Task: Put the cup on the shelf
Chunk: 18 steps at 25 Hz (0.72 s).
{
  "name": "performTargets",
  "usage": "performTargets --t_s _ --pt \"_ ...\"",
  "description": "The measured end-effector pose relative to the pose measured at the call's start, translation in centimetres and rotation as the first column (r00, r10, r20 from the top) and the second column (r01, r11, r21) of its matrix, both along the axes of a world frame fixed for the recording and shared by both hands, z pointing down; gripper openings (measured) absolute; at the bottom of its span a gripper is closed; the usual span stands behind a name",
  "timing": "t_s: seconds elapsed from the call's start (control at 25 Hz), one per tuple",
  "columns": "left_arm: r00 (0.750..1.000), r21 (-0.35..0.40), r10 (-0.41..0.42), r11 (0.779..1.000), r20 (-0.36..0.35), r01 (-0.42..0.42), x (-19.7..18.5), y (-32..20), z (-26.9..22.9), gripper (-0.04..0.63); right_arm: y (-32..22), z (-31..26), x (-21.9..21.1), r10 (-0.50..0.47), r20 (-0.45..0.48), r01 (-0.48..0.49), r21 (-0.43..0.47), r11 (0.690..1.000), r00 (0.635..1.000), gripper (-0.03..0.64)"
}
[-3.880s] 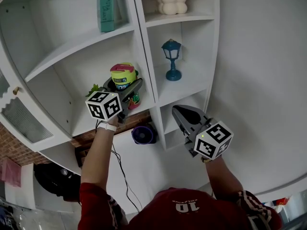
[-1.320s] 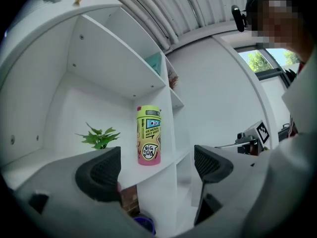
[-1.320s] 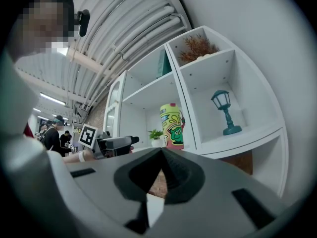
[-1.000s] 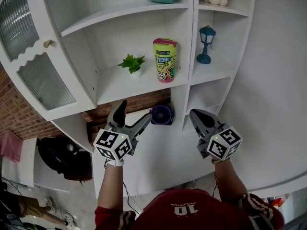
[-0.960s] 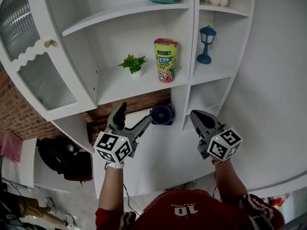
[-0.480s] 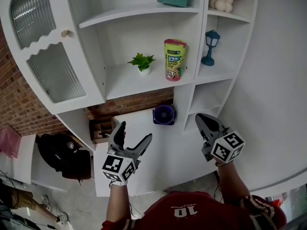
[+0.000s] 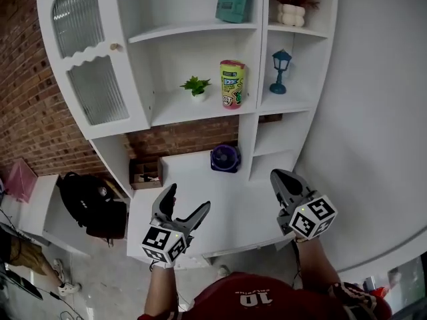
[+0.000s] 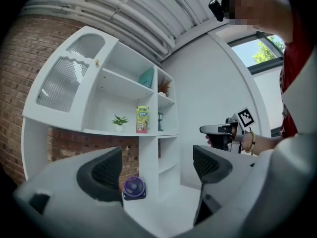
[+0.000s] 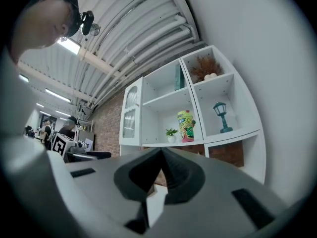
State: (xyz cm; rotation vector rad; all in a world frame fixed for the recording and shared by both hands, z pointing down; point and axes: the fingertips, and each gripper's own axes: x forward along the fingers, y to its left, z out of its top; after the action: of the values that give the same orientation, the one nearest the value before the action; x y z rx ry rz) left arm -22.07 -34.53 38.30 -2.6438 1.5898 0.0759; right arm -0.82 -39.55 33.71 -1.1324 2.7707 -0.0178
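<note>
We note a white shelf unit [image 7: 170, 112] standing against a brick wall [image 7: 27, 112], with a plain white wall [image 7: 373, 112] to its right. The unit has a ribbed-glass door [image 7: 90, 65] at upper left, a wide open bay in the middle and a narrow bay on the right. Below the bays a white counter [image 7: 193, 199] projects toward the person. A black bag [image 7: 87, 205] lies on the floor left of the counter.

The left gripper [image 7: 187, 199] is held low over the counter's front. Its jaws stand wide apart and nothing sits between them. The right gripper [image 7: 279, 179] is held at the counter's right end. Its jaws are pressed together, also on nothing. Both are well apart from the shelves.

The cup [image 7: 232, 84], yellow-green with a pink lid and printed graphics, stands upright on the middle shelf of the wide bay, at its right end near the divider. A teal book [image 7: 233, 0] stands on the shelf above. A purple fan [image 7: 224, 158] sits at the back of the counter. A blue lantern [image 7: 280, 71] stands in the narrow bay, level with the cup. A white vase [image 7: 292, 12] with dried stems sits above the lantern. A small potted plant [image 7: 195, 87] stands left of the cup, not touching it.
</note>
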Motion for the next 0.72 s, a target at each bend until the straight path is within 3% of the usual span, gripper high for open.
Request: performTargets --t_s 0.28,0.52,0.72 --pt "1.0 -0.018 -0.021 1.0 -0.017 0.021 7.1 11.9 1.2 0.448 10.8 2.5 7.7 0.012 0.0 -0.012 -0.036 0.999 1.0 0.005" --pt "0.987 -0.043 -0.02 0.999 -0.162 0.013 10.8 21.5 0.6 0.439 19.1 3.6 11.8 -0.011 0.035 0.014 -0.068 0.998 0.999 0.005" --pt "0.993 0.009 -0.077 0.997 -0.087 0.078 11.5 26.7 -2.0 0.439 23.1 2.2 12.3 -0.036 0.053 0.038 -0.036 0.999 0.998 0.006"
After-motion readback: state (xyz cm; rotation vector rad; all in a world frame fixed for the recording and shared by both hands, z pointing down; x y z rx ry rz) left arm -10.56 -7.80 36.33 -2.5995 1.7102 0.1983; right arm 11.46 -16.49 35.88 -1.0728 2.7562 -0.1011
